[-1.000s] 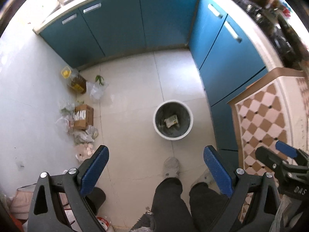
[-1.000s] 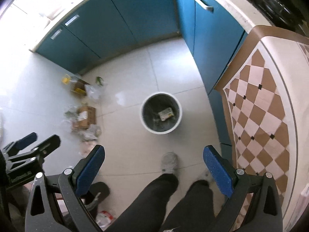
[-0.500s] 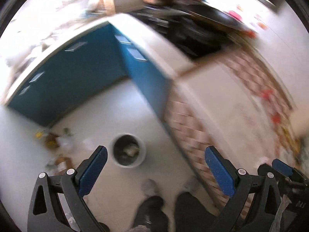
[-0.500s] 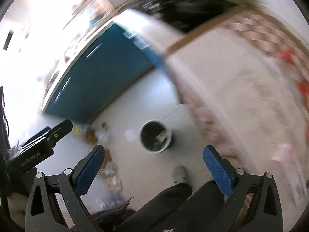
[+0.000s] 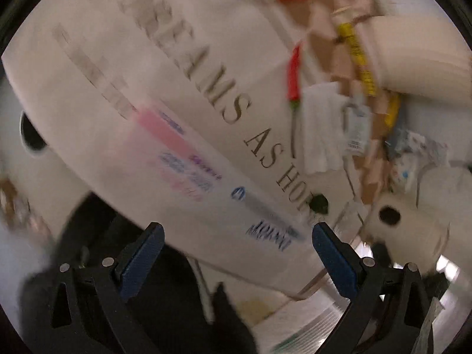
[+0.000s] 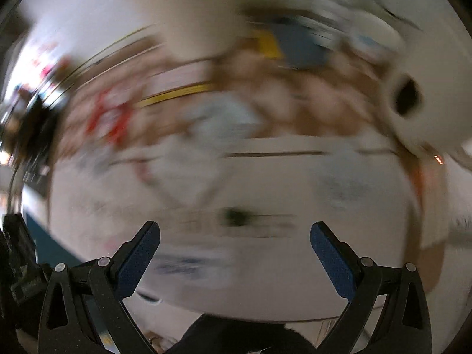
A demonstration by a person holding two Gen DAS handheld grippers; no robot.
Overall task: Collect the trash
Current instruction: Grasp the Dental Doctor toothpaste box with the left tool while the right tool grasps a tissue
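Both grippers hold nothing: the left gripper has its jaws spread wide, and so does the right gripper. Straight ahead of the left jaws lies a flat white printed wrapper on a lettered tabletop; beyond the right-hand jaw sit a folded white tissue, a red chilli, a small tagged packet and crumpled scraps, with a paper roll near that jaw. Such litter looks light, soft and crushable, the film probably slippery, so pinching a raised edge or fold seems wiser than pressing on a flat face. The right wrist view is too smeared to name anything but a roll up and right. A second ago both cameras faced the floor, bin and scattered rubbish; now they have swung onto the table.
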